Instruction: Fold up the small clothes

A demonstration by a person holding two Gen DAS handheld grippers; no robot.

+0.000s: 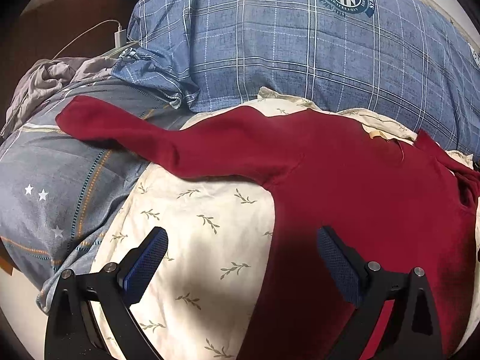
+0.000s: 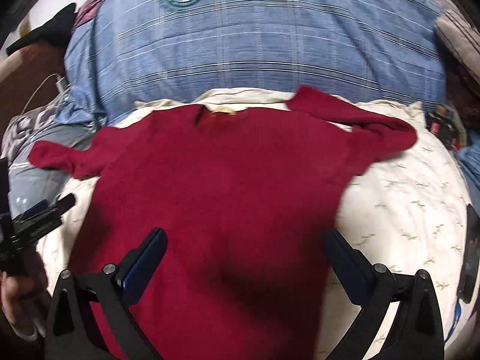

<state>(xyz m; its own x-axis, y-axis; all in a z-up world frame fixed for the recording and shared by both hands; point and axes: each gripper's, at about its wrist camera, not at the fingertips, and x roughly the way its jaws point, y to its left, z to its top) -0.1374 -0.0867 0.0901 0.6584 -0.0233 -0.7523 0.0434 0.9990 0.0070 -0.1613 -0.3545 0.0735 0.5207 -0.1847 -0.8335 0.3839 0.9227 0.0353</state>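
A dark red long-sleeved sweater (image 2: 222, 174) lies spread flat on a cream leaf-print sheet (image 2: 399, 210), collar toward the far side. Its left sleeve (image 1: 126, 132) stretches out onto a grey pillow; its right sleeve (image 2: 354, 114) is bent back across the shoulder. My left gripper (image 1: 241, 255) hovers open over the sweater's left side edge, one finger above the sheet, the other above red cloth. Open too, my right gripper (image 2: 246, 255) hangs above the lower middle of the sweater, holding nothing. In the right wrist view the left gripper (image 2: 45, 213) shows at the left edge.
A blue plaid quilt (image 1: 300, 54) is bunched along the far side. A grey star-print pillow (image 1: 54, 186) lies at the left. A white charger and cable (image 1: 120, 36) sit beyond it. A dark phone (image 2: 471, 255) rests on the sheet at the right; a hand (image 2: 18, 297) shows lower left.
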